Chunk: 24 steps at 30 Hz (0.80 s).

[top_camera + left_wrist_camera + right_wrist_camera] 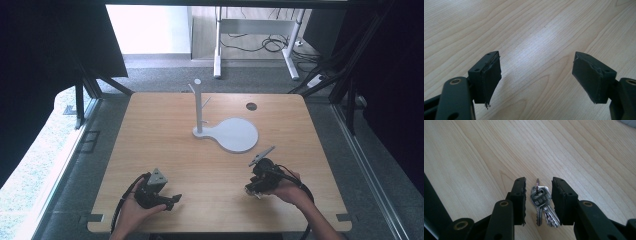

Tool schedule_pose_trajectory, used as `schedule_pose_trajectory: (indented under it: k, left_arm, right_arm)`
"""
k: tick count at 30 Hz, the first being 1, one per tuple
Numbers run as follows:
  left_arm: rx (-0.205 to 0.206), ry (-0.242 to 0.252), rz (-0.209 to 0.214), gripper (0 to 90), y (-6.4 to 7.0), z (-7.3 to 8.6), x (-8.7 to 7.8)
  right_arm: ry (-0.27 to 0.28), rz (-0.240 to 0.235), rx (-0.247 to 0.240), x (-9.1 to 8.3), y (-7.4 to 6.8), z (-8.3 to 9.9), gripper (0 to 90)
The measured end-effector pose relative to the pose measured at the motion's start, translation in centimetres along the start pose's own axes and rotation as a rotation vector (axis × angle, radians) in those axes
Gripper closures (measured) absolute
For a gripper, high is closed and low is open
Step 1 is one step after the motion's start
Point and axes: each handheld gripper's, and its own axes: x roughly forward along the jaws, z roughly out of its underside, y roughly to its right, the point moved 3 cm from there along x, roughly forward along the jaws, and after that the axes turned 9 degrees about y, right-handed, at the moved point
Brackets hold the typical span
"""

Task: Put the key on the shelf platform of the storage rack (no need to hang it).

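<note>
Right gripper (538,185) stood low over the near right part of the wooden table (165,130), its jaws part-closed to either side of a bunch of keys (541,201) — the keys lay between the pads, ring end pointing away, but a gap showed on both sides, so nothing was clamped yet. Judged this a line-up for a pinch on the key heads. Left gripper (536,65) rested at the near left, jaws wide apart over bare wood and holding nothing — probably parked out of the way. A white stand with pegs (199,107) stood mid-table on its round base, a likely place to hang the keys. Stamped marks on the key head were too blurred to read.
</note>
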Motion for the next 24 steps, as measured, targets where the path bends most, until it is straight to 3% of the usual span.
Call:
schedule_pose_trajectory:
  k: [15,24]
  left_arm:
    - [0.000,-0.004,0.001,23.3,-0.1,0.1,0.0]
    - [0.001,-0.008,0.002,23.3,0.0,0.1,0.1]
  right_arm:
    - [-0.076,0.003,0.010,2.2,-0.1,-0.4,71.4]
    - [-0.094,0.009,0.014,2.7,0.0,-0.4,74.1]
